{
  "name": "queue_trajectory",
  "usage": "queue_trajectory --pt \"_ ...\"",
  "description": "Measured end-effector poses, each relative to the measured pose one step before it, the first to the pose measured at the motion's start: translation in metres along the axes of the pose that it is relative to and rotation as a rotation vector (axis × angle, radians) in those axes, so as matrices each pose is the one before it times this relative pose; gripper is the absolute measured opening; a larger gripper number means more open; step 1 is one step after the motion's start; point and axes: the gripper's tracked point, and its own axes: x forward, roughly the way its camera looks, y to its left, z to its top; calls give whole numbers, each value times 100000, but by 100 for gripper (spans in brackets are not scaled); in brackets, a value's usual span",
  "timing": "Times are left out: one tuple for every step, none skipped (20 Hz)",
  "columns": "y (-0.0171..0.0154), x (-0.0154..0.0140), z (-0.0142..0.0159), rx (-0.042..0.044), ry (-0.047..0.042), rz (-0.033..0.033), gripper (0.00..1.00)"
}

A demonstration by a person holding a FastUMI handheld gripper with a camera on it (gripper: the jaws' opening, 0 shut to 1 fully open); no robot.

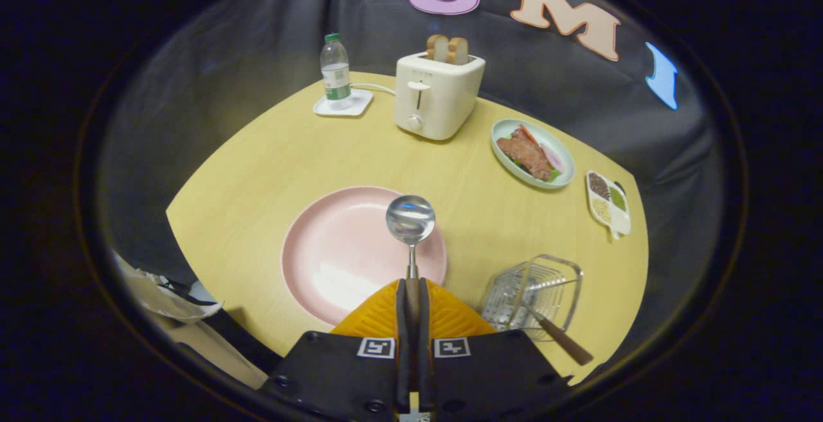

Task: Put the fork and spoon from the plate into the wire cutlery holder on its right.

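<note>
The tongs (412, 300) are clamped on the spoon (410, 229), its handle mostly hidden between them, its shiny round bowl raised above the pink plate (334, 255); right of the plate, the wire cutlery holder (537, 293) holds the fork (558, 335), brown handle sticking out, tines hard to make out; beyond, a toaster (437, 95).
</note>
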Motion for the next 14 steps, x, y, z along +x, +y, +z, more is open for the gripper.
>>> queue_trajectory --pt "-1258 -390 -40 -668 445 -1586 8" --pt "-1041 -442 -256 -536 1142 -1150 8" --pt "-942 -336 -402 -87 1257 -754 8" --pt "-738 -349 -190 167 847 13 8" --pt "-618 -270 -121 61 783 205 8" --pt "-720 -379 -259 -342 1096 -219 8" --pt "-849 -309 -369 -602 1383 -444 8" --pt "-750 -320 -204 -931 1295 -349 8" --pt "-778 -306 -314 -1054 1428 -492 8" --pt "-640 -251 -217 -976 1555 -203 8" --pt "-567 -200 -230 -935 1303 -165 8" --pt "-578 -263 -297 -1343 2044 -526 8" --pt "-432 -92 -399 -840 1718 -302 8" --pt "-348 -115 -516 -1122 2383 -78 8"
